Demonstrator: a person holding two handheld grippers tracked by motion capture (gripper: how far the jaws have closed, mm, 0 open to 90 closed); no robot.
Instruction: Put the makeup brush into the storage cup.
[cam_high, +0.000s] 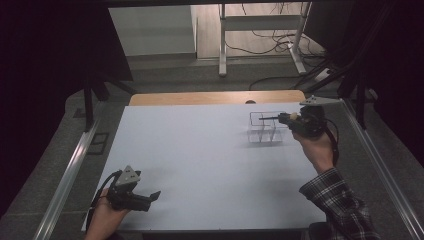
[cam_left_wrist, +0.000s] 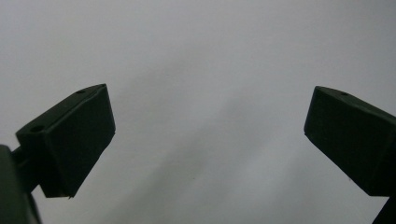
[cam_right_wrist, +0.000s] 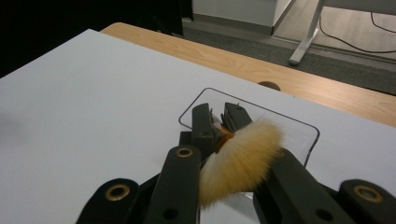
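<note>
Brush held over the clear organizer near the desk's far right edge

The right gripper (cam_high: 285, 118) has its fingers clamped on a brush (cam_right_wrist: 240, 158) above the clear organizer (cam_high: 267, 127); the left gripper (cam_high: 150, 196), fingers spread and empty, sits near the front-left edge, with broad bare desk (cam_high: 200, 155) between them.

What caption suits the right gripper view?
Right tongs shut on a tan-bristled makeup brush above a clear plastic organizer box.

Black tongs (cam_high: 150, 197) with grey three-cornered plates, brass-ringed screw holes, black cables, plaid sleeve (cam_high: 339, 202), perhaps flannel
</note>
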